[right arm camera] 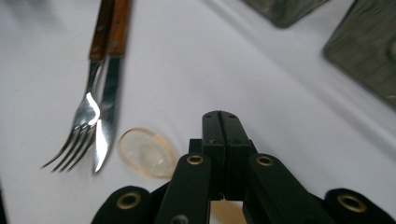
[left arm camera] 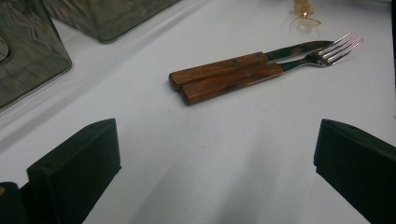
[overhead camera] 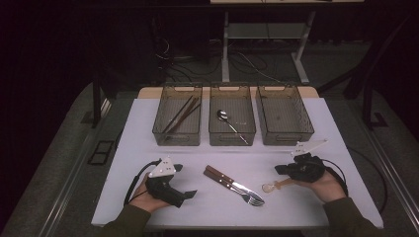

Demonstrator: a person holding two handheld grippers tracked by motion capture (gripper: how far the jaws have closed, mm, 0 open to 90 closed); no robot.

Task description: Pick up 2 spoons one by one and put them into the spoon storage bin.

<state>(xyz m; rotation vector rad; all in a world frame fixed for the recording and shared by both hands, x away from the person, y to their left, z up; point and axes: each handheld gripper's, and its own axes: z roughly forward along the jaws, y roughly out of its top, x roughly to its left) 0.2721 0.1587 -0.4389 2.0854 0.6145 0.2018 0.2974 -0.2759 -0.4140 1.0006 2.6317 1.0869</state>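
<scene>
My right claw (right arm camera: 223, 154) pinches the plastic spoon (right arm camera: 147, 151) by its handle, low center on the desk (overhead camera: 148, 148). Keep it level, lift straight, clear the fork (right arm camera: 84, 126). Left claw (overhead camera: 185, 193) gapes wide, empty.

white table (overhead camera: 148, 197), smoky grey see-through bins (overhead camera: 284, 128), brown wood handles on knife (left arm camera: 219, 69) + fork (left arm camera: 233, 84), shiny silver blade/tines, pale amber clear spoon (right arm camera: 147, 151), black grippers (right arm camera: 220, 126)

Translucent plastic spoon (right arm camera: 147, 152), wood-handled glossy steel fork (right arm camera: 88, 98)
</scene>
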